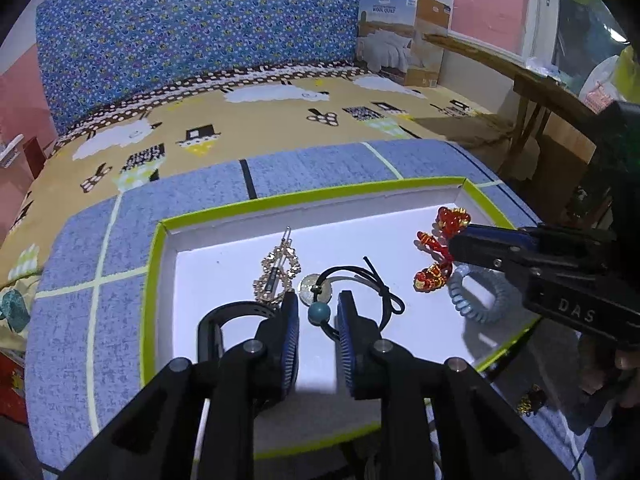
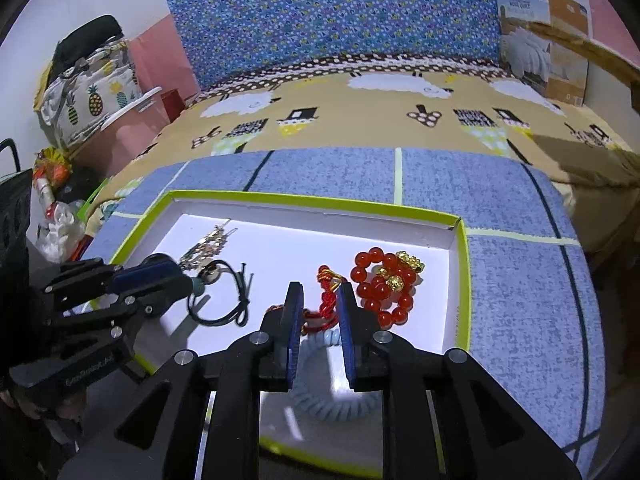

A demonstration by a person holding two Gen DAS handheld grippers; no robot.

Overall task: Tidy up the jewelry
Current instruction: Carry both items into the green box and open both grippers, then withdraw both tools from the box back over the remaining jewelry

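Note:
A white tray with a green rim (image 1: 160, 248) (image 2: 462, 280) holds the jewelry. My left gripper (image 1: 318, 312) is open over a black cord necklace with a teal bead (image 1: 319, 314) and silver pendant (image 1: 310, 288). A gold hair clip (image 1: 276, 274) and a black band (image 1: 224, 316) lie to its left. My right gripper (image 2: 320, 300) is open, with a red knotted cord (image 2: 326, 300) between its tips, above a pale blue spiral hair tie (image 2: 332, 400). A red bead bracelet with gold charms (image 2: 384, 280) lies to the right.
The tray rests on a blue checked cloth (image 2: 520, 280) over a bed with a sheep-patterned sheet (image 2: 360, 112). A quilt box (image 2: 544, 40) stands at the back right. Bags and clutter (image 2: 88, 92) sit to the left.

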